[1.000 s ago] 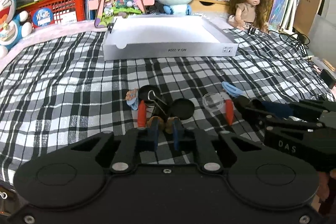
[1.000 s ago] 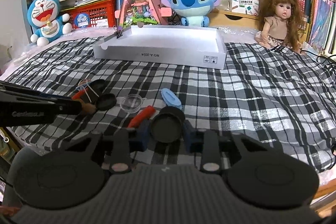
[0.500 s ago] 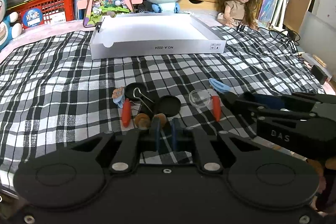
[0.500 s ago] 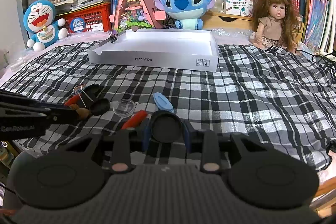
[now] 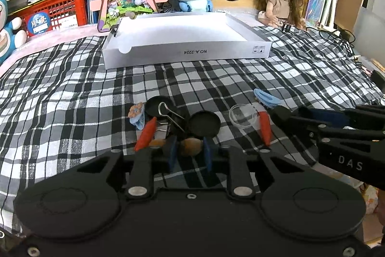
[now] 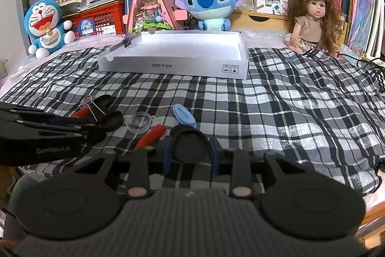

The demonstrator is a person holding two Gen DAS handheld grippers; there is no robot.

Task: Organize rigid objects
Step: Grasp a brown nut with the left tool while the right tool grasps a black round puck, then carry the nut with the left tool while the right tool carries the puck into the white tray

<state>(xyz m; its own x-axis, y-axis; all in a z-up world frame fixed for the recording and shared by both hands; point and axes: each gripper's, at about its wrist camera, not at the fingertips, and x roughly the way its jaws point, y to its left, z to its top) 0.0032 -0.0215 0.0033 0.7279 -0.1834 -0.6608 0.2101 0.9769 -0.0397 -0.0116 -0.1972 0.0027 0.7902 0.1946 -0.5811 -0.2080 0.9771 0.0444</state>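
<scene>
Checked black-and-white cloth (image 5: 72, 93) covers the surface. Right tongs (image 6: 190, 152) grip a round black lid (image 6: 190, 147), pads pressing both sides. Left tongs (image 5: 190, 153) are opening, a small brown nut-like piece (image 5: 191, 146) between the blue pads, not pressed. Just ahead: another black lid (image 5: 204, 121), binder clip (image 5: 172, 119), red pieces, clear dish (image 5: 243, 116). White tray (image 5: 185, 33) sits well beyond.

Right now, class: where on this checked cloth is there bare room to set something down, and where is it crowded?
Free: the cloth between white box and clutter, and rightward below the doll. Crowded: around binder clip, black lids, clear cup, blue clip.
</scene>
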